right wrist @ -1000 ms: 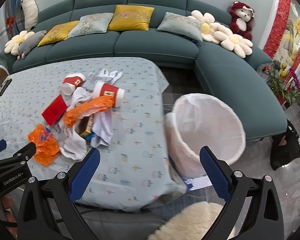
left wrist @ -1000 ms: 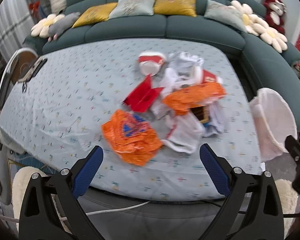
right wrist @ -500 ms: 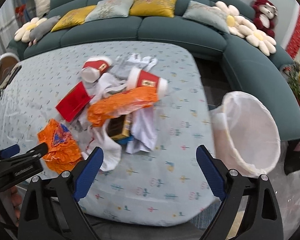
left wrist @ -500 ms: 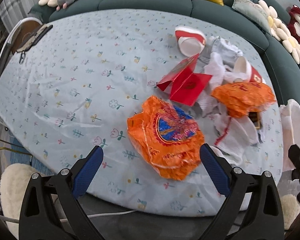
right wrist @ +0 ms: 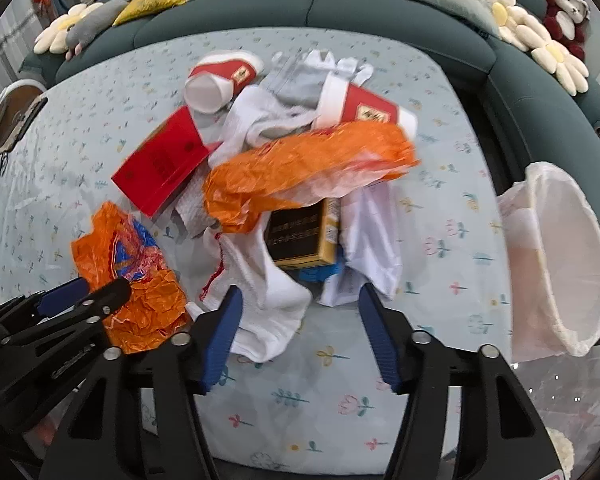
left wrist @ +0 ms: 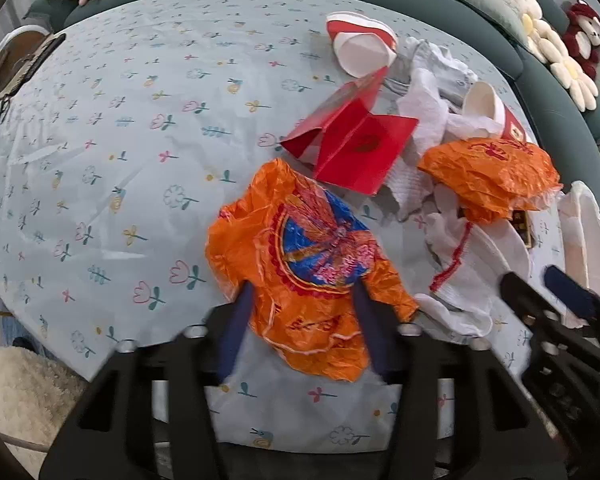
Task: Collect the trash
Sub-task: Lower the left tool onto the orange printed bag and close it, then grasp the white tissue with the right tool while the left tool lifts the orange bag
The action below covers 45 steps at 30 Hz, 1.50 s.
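A crumpled orange wrapper (left wrist: 308, 256) with a blue and red print lies on the flowered tablecloth (left wrist: 120, 140). My left gripper (left wrist: 302, 292) points down over its near part. The jaws are closing, the wrapper lies between them, and it still rests flat. In the right wrist view the left gripper (right wrist: 84, 292) sits over the same wrapper (right wrist: 140, 304). My right gripper (right wrist: 300, 296) hangs over the near edge of the trash pile. Its jaws are closing with a white sock (right wrist: 272, 292) and white cloth (right wrist: 372, 236) between them, neither one pinched. Behind lie a dark box (right wrist: 300, 232) and a second orange wrapper (right wrist: 300, 164).
A red folded card (left wrist: 356, 148), two red paper cups (left wrist: 360, 44) (right wrist: 364, 108) and grey gloves (right wrist: 300, 80) lie farther back in the pile. A white-lined bin (right wrist: 556, 264) stands off the table's right edge. A teal sofa (right wrist: 340, 12) curves behind, and a chair (left wrist: 16, 60) stands at the left.
Both grippers came down closer to the table and their jaws narrowed. The left one now straddles the printed orange wrapper. The right one swung left from the bin to the pile's white sock.
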{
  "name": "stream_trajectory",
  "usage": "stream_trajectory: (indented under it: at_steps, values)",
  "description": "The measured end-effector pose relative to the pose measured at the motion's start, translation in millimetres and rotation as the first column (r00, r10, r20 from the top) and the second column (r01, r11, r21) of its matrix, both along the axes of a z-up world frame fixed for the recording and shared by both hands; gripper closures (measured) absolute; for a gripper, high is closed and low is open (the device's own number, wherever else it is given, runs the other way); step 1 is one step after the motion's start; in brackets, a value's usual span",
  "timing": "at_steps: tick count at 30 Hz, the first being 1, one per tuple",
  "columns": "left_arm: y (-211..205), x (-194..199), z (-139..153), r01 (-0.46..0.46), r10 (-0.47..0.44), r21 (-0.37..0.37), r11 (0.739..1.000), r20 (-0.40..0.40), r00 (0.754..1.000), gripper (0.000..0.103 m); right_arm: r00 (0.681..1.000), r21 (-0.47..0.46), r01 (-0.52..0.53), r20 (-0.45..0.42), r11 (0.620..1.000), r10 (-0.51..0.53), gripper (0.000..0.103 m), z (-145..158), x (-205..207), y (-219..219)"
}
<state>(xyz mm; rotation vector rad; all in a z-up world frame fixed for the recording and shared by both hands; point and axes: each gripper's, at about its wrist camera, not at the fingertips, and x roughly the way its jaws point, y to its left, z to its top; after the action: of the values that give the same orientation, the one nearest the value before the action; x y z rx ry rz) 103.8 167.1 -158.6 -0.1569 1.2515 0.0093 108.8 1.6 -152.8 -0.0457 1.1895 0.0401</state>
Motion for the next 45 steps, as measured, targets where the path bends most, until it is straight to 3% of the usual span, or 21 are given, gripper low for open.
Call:
stream_trajectory:
  at_steps: [2,4,5,6,8,20,23,25,26,27,29,34,37,39,45]
  values:
    - [-0.2,-0.7,0.7,0.004,-0.004,0.001,1.000,0.001,1.000,0.078,1.000,0.003,-0.008,-0.007,1.000,0.008,0.058,-5.7,2.4,3.3]
    - [0.0,-2.3,3.1,0.005,-0.005,0.006,1.000,0.007,1.000,0.081,1.000,0.008,-0.020,-0.016,1.000,0.021,0.072,-10.9,4.5,6.4]
    - [-0.2,-1.9,3.6,0.006,-0.006,0.007,1.000,0.007,1.000,0.088,0.999,0.015,-0.027,-0.022,1.000,0.027,0.080,-12.6,5.3,7.1]
    - [-0.6,-2.6,4.4,0.007,-0.007,0.010,1.000,0.004,1.000,0.095,0.999,0.019,-0.029,-0.024,0.999,0.030,0.083,-13.3,6.0,6.9]
    - [-0.3,-3.0,6.1,0.005,-0.005,0.001,1.000,-0.001,1.000,0.095,0.999,0.040,-0.038,-0.017,0.998,0.039,0.088,-10.7,4.3,5.5]
    - [-19.9,-24.1,46.5,0.029,-0.030,0.007,1.000,0.085,0.996,0.102,0.995,0.099,-0.036,0.098,0.994,0.027,0.090,47.8,-28.7,-20.7]
    - [-25.2,-26.2,48.6,0.036,-0.036,-0.002,0.999,0.092,0.995,0.098,0.992,0.093,-0.027,0.128,0.995,0.015,0.090,60.4,-35.5,-28.6]
    - [-24.8,-24.7,44.4,0.021,-0.019,-0.022,1.000,0.077,0.997,0.077,0.990,0.096,-0.019,0.138,0.995,0.006,0.090,65.0,-38.3,-33.8]
    - [-23.8,-23.0,40.9,0.001,0.001,-0.024,1.000,0.067,0.998,0.052,0.990,0.099,-0.014,0.141,0.995,0.000,0.090,67.1,-39.6,-37.3]
    - [-22.8,-21.4,38.7,-0.016,0.018,-0.024,1.000,0.067,0.998,0.039,0.990,0.100,-0.011,0.142,0.995,-0.003,0.090,68.0,-39.5,-39.7]
    - [-21.8,-18.6,32.7,-0.049,0.050,-0.016,0.999,0.072,0.996,0.037,0.989,0.097,-0.007,0.145,0.995,-0.008,0.090,69.6,-40.0,-43.7]
    - [-33.7,-2.3,9.6,-0.016,0.016,-0.010,1.000,0.019,1.000,0.035,0.990,0.101,0.004,0.141,0.995,-0.018,0.090,71.3,-37.2,-48.5]
    - [-43.3,2.5,-1.1,0.025,-0.025,0.013,1.000,-0.003,1.000,0.057,0.990,0.105,0.007,0.142,0.994,-0.022,0.090,72.7,-33.3,-48.6]
    - [-47.9,3.2,-5.4,0.051,-0.050,0.013,0.999,-0.019,0.999,0.077,0.990,0.106,0.005,0.143,0.994,-0.020,0.090,72.8,-31.8,-48.1]
    - [-52.0,-7.7,14.9,0.068,-0.070,0.053,0.996,0.031,0.997,0.087,0.988,0.119,-0.014,0.153,0.993,-0.005,0.090,78.9,-32.8,-42.0]
